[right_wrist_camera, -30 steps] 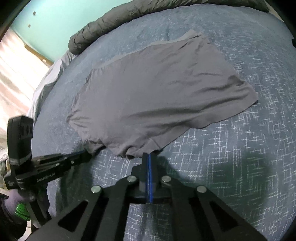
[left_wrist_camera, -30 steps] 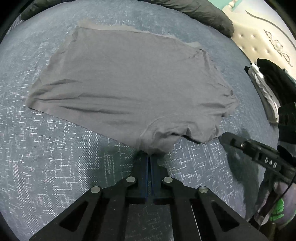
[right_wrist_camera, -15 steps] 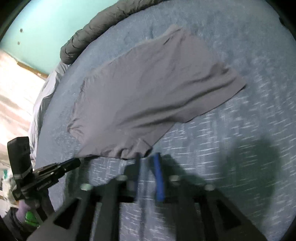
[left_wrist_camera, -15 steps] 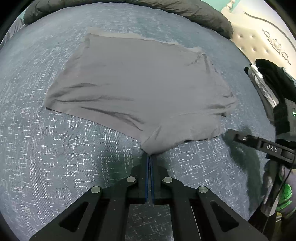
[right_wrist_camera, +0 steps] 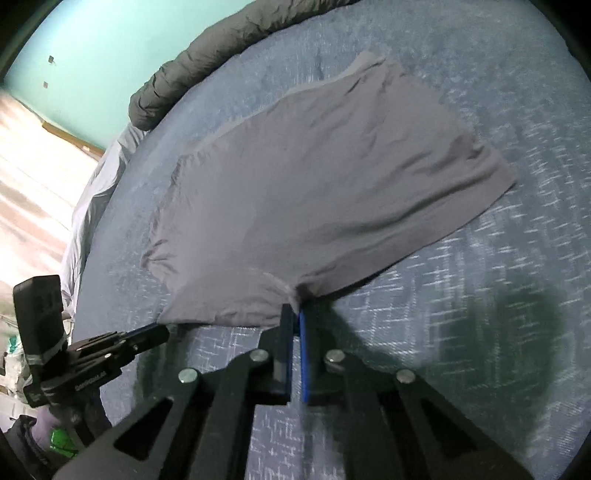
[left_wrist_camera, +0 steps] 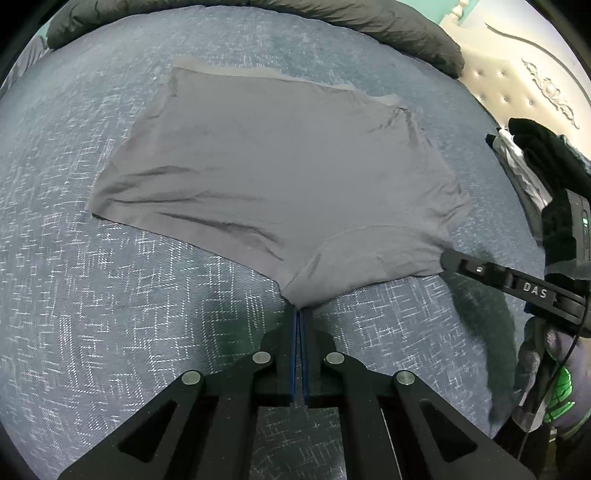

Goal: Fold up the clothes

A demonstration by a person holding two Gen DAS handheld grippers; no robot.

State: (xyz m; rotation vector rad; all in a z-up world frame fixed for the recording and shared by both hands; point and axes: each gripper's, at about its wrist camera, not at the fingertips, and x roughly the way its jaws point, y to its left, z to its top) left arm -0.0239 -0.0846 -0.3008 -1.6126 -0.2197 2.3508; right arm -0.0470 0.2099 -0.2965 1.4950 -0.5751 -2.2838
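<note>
Grey shorts (left_wrist_camera: pixel 280 177) lie flat, waistband farthest from both grippers.

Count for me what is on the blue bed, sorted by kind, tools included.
Grey garment: 1
Dark quilt: 1
Pile of dark clothes: 1
Hand-held gripper: 2, left hand-held gripper and right hand-held gripper, each pinching the garment's near edge
Total: 5
</note>
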